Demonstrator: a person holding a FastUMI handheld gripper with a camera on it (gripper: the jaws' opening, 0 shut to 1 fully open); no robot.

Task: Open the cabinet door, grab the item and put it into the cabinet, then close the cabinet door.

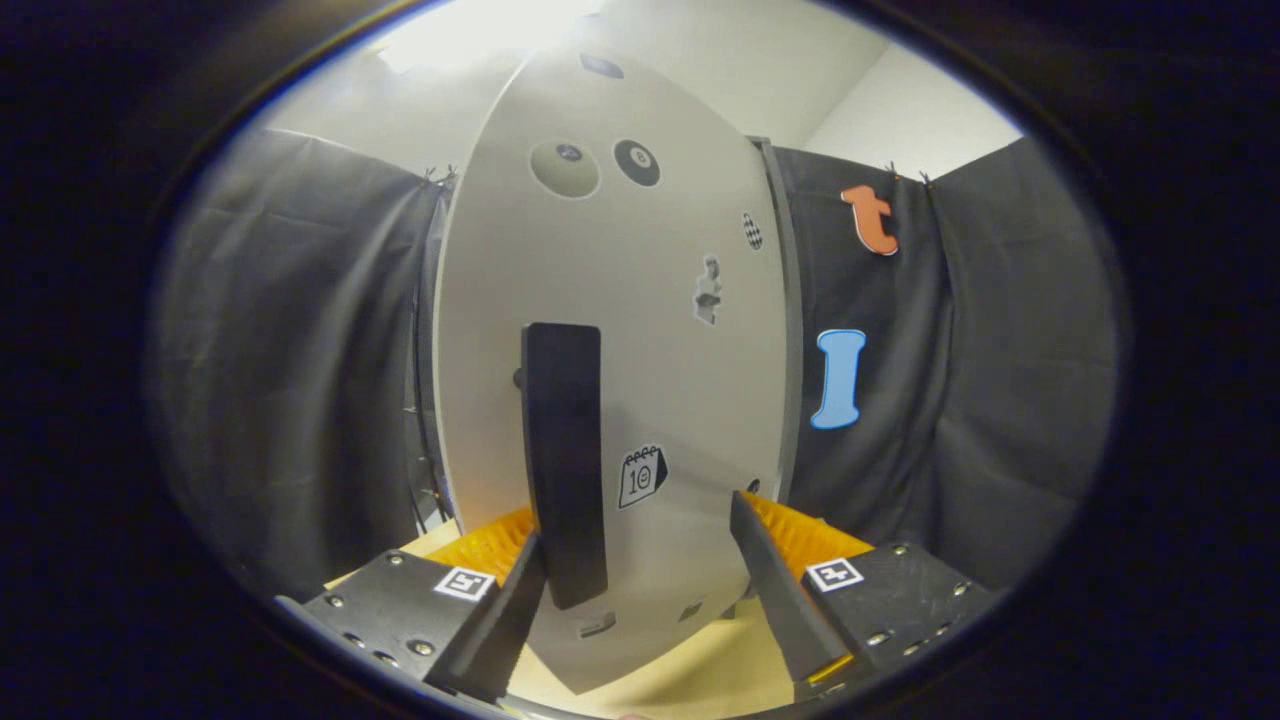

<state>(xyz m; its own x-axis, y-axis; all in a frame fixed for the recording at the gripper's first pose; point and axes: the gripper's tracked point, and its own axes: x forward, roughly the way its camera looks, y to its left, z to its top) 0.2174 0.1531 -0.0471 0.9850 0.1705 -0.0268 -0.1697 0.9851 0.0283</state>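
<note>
The cabinet door [610, 330] stands close before the camera, a pale panel dotted with small stickers; its dark upright handle [563, 460] sits low on the panel, just ahead of the gripper [640, 560] and toward the left finger; the handle's lower end lies right against that finger's tip, though whether they touch I cannot tell. The jaws stand apart, with nothing pressed between them; the right finger is off the handle, with bare door panel showing in the gap. Held so, with the handle inside the opening and near one finger, the tool seems lined up either to take the handle or to have just let it go; the door's face looks turned nearly square to the view, and a dark edge [785, 320] runs down its right side, but whether the door is fully closed or slightly ajar cannot be told. The item to be stowed is hidden from here, so the scene fits a door about to be pulled open as well as one pushed closed with the item inside. The gripper points level and straight at the door, low above the light wooden bench [690, 670]; the booth's black cloth [300, 350] hangs on both sides.
</note>
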